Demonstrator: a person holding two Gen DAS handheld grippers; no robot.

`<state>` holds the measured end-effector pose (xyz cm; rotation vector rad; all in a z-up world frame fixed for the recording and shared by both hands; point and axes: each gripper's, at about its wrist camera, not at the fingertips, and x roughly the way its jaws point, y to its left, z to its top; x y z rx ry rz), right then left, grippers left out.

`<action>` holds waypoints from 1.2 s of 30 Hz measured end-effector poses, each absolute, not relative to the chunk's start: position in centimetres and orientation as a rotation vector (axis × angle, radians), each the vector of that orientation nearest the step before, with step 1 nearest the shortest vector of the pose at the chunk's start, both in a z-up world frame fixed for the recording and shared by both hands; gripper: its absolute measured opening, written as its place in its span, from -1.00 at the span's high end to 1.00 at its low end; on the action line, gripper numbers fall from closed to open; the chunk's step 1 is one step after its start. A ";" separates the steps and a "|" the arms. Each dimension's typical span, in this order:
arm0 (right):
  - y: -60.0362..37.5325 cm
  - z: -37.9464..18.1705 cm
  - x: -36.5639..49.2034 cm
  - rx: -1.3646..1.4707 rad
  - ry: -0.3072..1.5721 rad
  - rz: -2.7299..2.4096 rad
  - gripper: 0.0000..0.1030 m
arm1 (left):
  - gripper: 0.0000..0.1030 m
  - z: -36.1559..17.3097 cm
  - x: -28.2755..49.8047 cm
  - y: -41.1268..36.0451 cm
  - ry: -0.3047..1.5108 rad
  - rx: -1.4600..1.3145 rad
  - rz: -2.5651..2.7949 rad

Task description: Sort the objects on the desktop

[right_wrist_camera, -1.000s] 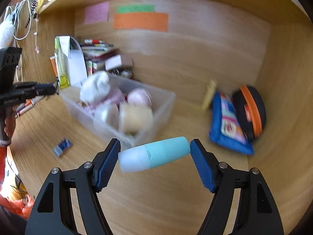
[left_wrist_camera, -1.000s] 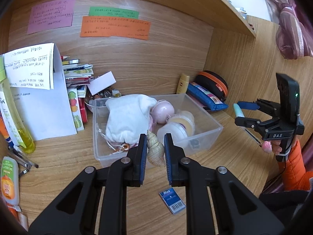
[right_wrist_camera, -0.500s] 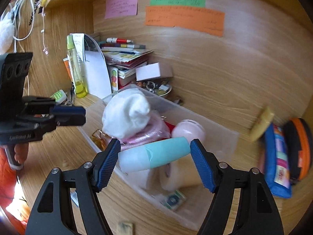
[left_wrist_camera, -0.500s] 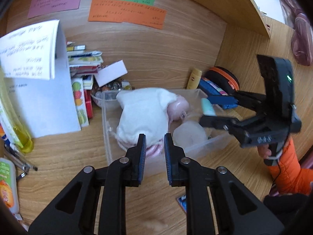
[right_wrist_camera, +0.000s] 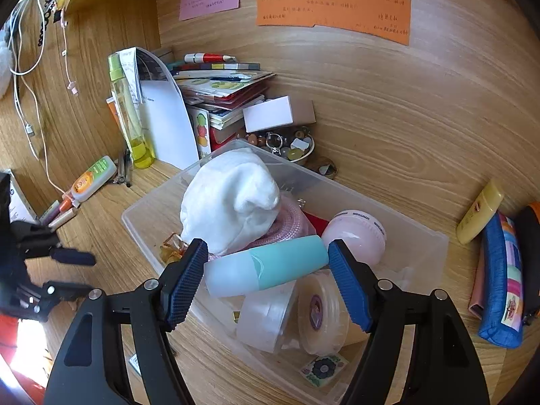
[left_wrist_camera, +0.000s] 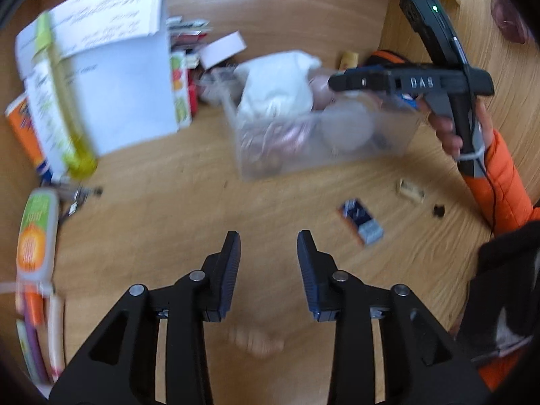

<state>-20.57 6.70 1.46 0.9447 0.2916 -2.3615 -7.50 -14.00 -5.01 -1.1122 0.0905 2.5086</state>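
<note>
we hold the teal bottle [right_wrist_camera: 266, 266] crosswise in our right hand-held gripper [right_wrist_camera: 266, 281], above the clear bin [right_wrist_camera: 435, 246]. our left hand-held gripper [left_wrist_camera: 269, 266] is opening with nothing between its jaws, above the surface [left_wrist_camera: 162, 222], the bin at its 12 o'clock.

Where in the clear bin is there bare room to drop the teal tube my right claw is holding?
Bare floor shows in the clear bin behind the pink round case, toward the far right corner. The left side is crowded by the white cloth; the near side holds tape rolls.
</note>
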 end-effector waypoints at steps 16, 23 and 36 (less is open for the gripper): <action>4.3 -0.3 -21.1 1.008 0.310 -2.332 -0.37 | 0.31 -7.1 -3.5 -15.4 0.054 -1.237 2.551; 4.0 -0.6 -21.1 1.008 0.292 -2.327 -0.37 | 0.07 -7.2 -1.8 -15.6 0.078 -1.257 2.603; 4.7 0.6 -19.1 0.982 0.304 -2.342 -0.38 | 0.22 -7.6 -1.3 -15.1 0.115 -1.208 2.705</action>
